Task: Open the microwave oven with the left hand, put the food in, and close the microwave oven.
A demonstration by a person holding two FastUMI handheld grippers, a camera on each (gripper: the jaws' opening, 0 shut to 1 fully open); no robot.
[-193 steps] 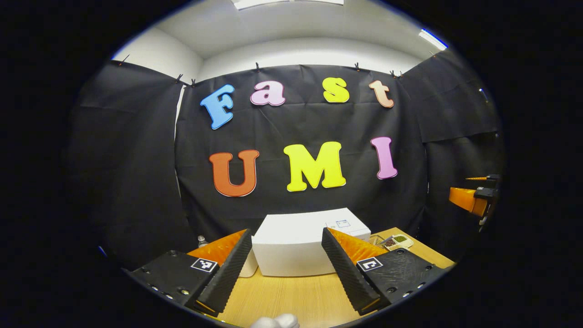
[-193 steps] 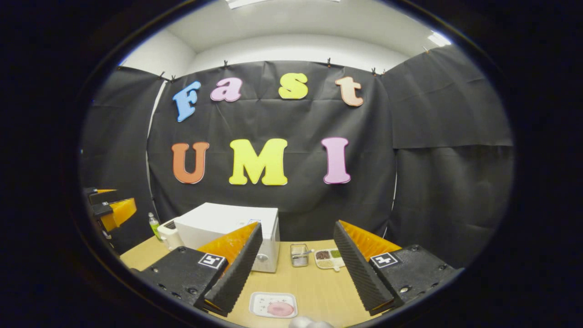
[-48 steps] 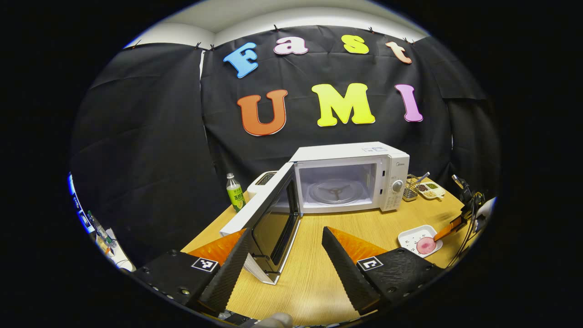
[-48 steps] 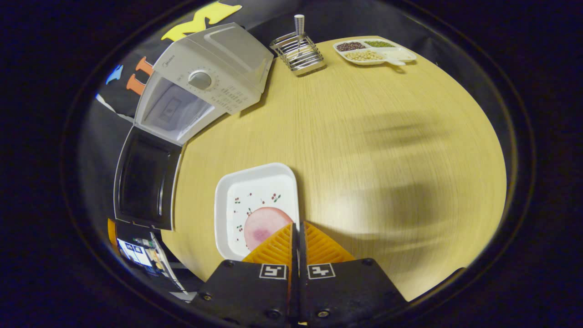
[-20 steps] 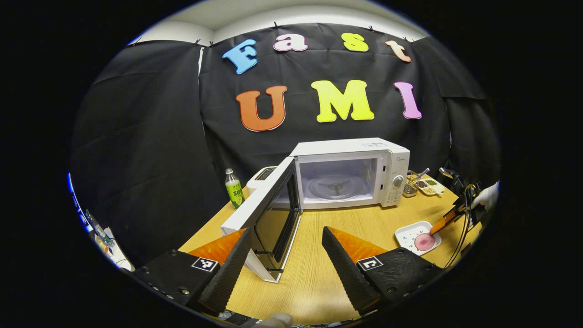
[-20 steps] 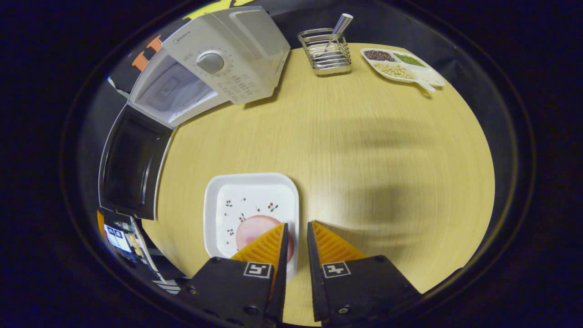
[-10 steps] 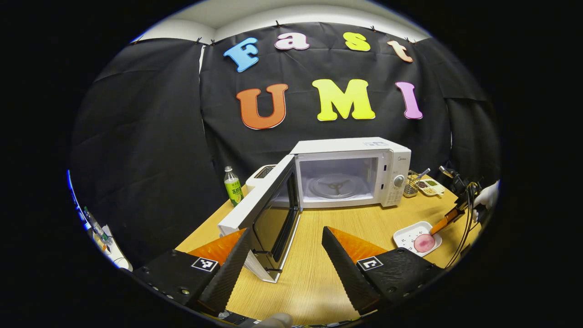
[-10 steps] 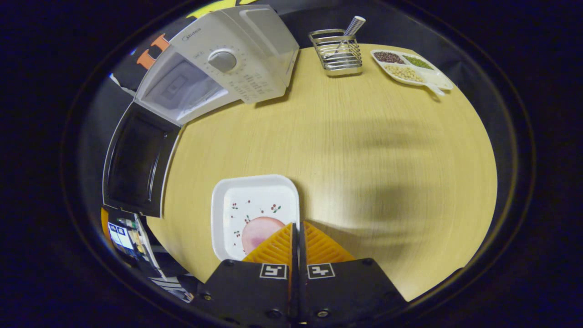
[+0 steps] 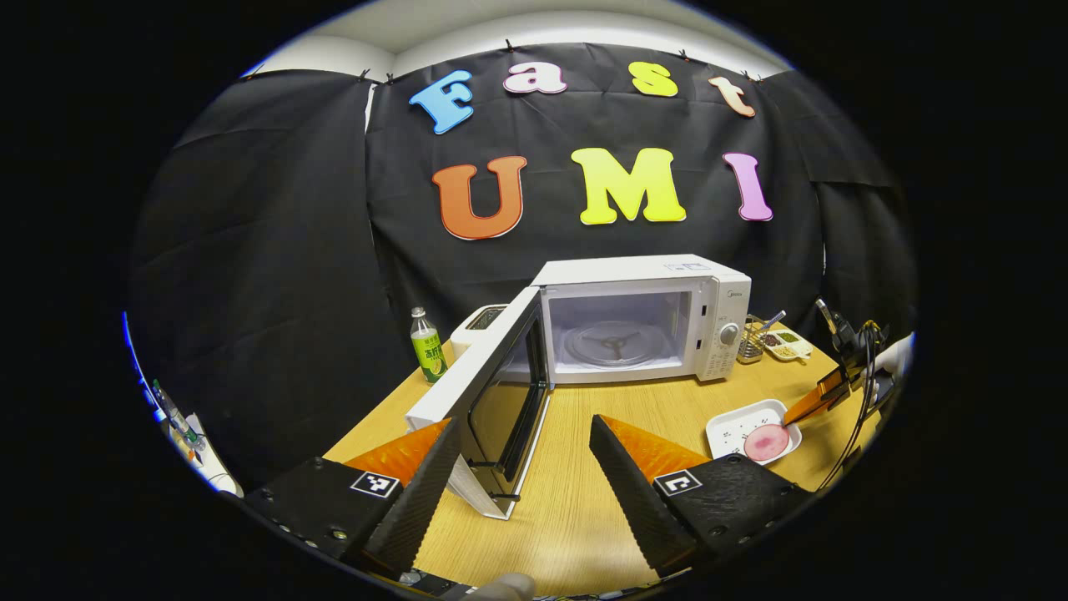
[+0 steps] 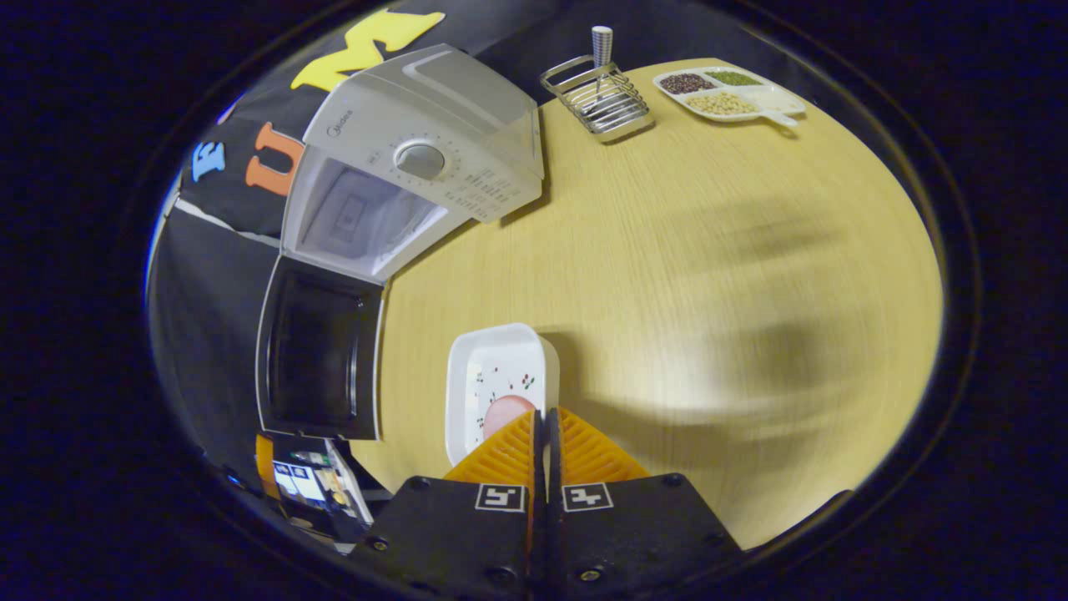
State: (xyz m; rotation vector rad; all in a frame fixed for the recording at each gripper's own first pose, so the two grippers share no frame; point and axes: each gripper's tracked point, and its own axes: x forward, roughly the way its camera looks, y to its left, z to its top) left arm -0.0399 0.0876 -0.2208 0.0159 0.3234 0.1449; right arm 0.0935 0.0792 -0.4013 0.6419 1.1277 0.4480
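My right tool [image 10: 546,417] pinches the plate [image 10: 498,367] rim; I should keep it level toward the open microwave [image 10: 400,184], left tool [image 9: 521,451] spread empty.

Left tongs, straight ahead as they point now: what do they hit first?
Probably bare table, then the open microwave cavity farther back. The left tongs stand open; the swung-out door sits just left of that line, near the left finger. Depth unclear.
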